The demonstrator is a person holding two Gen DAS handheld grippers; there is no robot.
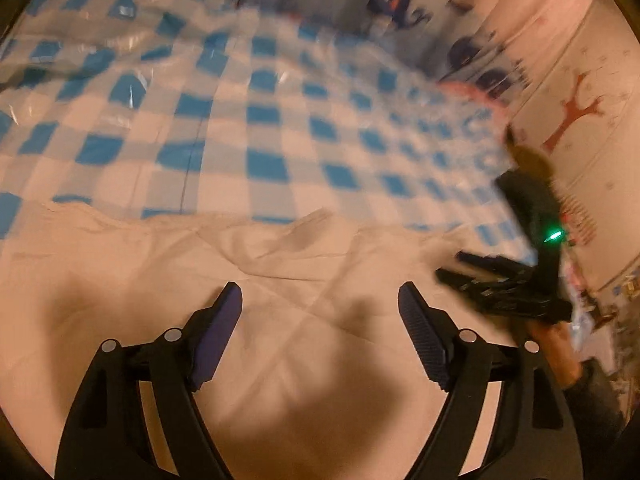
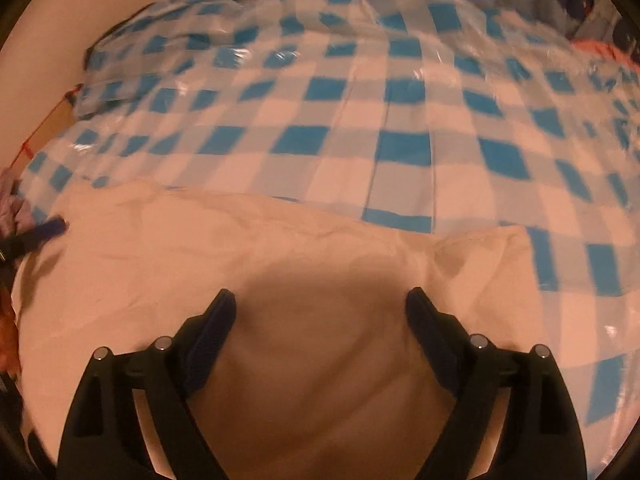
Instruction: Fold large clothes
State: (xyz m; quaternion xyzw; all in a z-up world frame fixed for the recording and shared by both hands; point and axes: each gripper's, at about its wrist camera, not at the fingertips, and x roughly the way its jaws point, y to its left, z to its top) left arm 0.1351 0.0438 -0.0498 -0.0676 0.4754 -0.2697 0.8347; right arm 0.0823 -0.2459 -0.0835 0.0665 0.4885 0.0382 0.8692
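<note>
Currently both spread wide, nothing clamped: left gripper and right gripper over cream garment. Drop onto far hem beside checked cover, pinch cream fabric only.

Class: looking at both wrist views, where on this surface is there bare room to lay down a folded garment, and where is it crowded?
Bare room: the blue checked cover beyond the cream garment's far edge, running to the patterned backdrop. Crowded: the garment itself, with the open left gripper and open right gripper over it.
</note>
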